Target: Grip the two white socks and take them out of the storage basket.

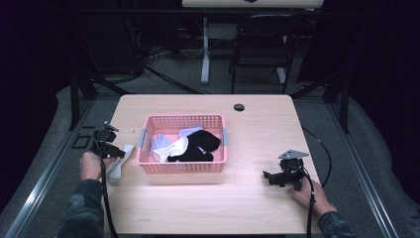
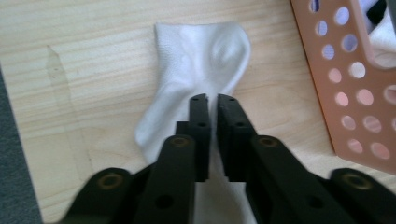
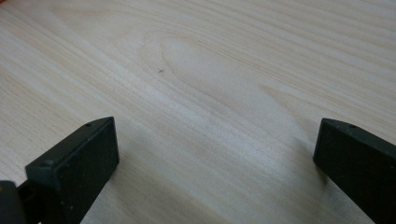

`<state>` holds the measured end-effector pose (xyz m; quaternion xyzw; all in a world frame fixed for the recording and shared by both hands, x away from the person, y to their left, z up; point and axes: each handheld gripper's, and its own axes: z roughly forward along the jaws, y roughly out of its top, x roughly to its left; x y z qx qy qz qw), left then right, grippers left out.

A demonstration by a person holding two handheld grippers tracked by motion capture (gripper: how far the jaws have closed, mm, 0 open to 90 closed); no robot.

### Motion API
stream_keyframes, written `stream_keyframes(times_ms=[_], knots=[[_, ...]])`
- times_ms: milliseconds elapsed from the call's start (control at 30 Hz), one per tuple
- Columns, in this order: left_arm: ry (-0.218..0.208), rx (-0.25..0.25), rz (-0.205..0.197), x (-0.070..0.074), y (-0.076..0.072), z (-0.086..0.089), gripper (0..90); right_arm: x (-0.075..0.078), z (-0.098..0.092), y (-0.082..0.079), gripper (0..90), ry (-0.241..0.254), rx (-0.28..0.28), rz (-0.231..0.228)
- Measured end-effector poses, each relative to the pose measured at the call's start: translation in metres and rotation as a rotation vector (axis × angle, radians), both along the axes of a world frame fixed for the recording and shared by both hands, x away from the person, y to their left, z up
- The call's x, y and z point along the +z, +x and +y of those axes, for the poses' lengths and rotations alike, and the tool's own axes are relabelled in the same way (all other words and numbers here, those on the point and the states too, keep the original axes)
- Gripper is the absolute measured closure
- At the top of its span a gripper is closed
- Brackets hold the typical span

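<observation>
White sock (image 2: 196, 88) lies flat on the table (image 1: 257, 198) just left of the basket (image 1: 148, 148). Left claw (image 2: 211, 97) nearly together, small gap, over the sock; not pinching it. Release fully, lift straight up. Right claw (image 3: 215, 144) wide apart, idle, right of the basket.

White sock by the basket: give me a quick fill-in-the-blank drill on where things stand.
1. The white sock lies on the table, ____ the pink basket.
2. The right claw stands ____ over bare wood.
3. The basket is ____ in colour.
4. A ____ sock lies inside the basket.

Missing words: outside; open; pink; black
</observation>
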<state>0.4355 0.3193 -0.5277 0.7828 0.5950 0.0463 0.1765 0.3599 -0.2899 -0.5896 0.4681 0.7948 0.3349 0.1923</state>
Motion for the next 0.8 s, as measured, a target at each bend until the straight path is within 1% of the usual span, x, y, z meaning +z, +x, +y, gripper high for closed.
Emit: stream_keyframes(times_ms=[33, 67, 100, 167, 200, 233, 267, 300, 333, 367, 400, 433, 467, 500, 567, 600, 633, 667, 700, 733, 800], knots=[[0.000, 0.000, 0.000, 0.000, 0.000, 0.000, 75.7, 0.000, 0.000, 0.000, 0.0, 0.000, 0.000, 0.000], [0.008, 0.000, -0.005, 0.002, -0.001, 0.000, 66.6, 0.000, 0.000, 0.000, 0.0, 0.000, 0.000, 0.000], [0.008, 0.007, -0.015, 0.005, -0.003, 0.001, 60.7, 0.000, 0.000, 0.000, 0.0, 0.000, 0.000, 0.000], [-0.004, 0.014, -0.035, 0.012, -0.006, 0.004, 48.7, 0.000, 0.000, 0.000, 0.0, 0.000, 0.000, 0.000], [-0.004, 0.014, -0.035, 0.012, -0.006, 0.004, 44.9, 0.000, 0.000, 0.000, 0.0, 0.001, 0.000, -0.001], [-0.005, 0.020, -0.063, 0.021, -0.009, 0.007, 39.2, 0.000, 0.000, 0.000, 0.0, -0.002, 0.000, 0.000], [-0.005, 0.021, -0.069, 0.025, -0.011, 0.008, 35.4, 0.000, 0.000, 0.000, 0.0, -0.001, -0.001, 0.002], [-0.010, 0.026, -0.085, 0.029, -0.012, 0.009, 31.1, 0.000, 0.000, 0.000, 0.0, -0.001, 0.000, 0.000], [-0.010, 0.026, -0.085, 0.029, -0.012, 0.009, 27.4, 0.000, 0.000, 0.000, 0.0, -0.001, 0.000, 0.000], [-0.007, 0.018, -0.107, 0.040, -0.016, 0.009, 23.5, 0.000, 0.000, 0.000, 0.0, -0.001, 0.000, 0.000], [-0.003, 0.016, -0.120, 0.045, -0.018, 0.008, 20.9, 0.000, 0.000, 0.000, 0.0, -0.003, 0.002, 0.002], [-0.003, 0.016, -0.120, 0.045, -0.018, 0.008, 17.9, 0.000, 0.000, 0.000, 0.0, -0.003, 0.002, 0.002], [0.001, 0.006, -0.152, 0.055, -0.021, 0.006, 15.2, 0.000, 0.000, 0.000, 0.0, -0.001, 0.000, 0.000], [0.001, 0.006, -0.152, 0.055, -0.021, 0.006, 15.4, 0.000, 0.000, 0.000, 0.0, -0.001, 0.000, 0.000], [-0.007, -0.026, -0.173, 0.070, -0.026, 0.001, 13.9, 0.000, 0.000, 0.000, 0.0, 0.001, -0.001, -0.001], [-0.007, -0.033, -0.188, 0.075, -0.027, -0.002, 12.6, 0.000, 0.000, 0.000, 0.0, -0.001, 0.000, 0.000], [-0.007, -0.033, -0.188, 0.075, -0.027, -0.002, 11.3, 0.000, 0.000, 0.000, 0.0, -0.001, 0.000, 0.000], [-0.003, -0.057, -0.197, 0.083, -0.029, -0.008, 8.2, 0.000, 0.000, 0.000, 0.0, 0.000, -0.001, 0.000], [-0.003, -0.057, -0.197, 0.083, -0.029, -0.008, 5.6, 0.000, 0.000, 0.000, 0.0, 0.000, -0.001, 0.000], [0.008, -0.081, -0.210, 0.090, -0.030, -0.015, 3.3, 0.000, 0.000, 0.000, 0.0, 0.001, -0.002, 0.001], [0.009, -0.105, -0.221, 0.096, -0.031, -0.023, 0.5, 0.000, 0.000, 0.000, 0.0, -0.001, 0.000, 0.000]])
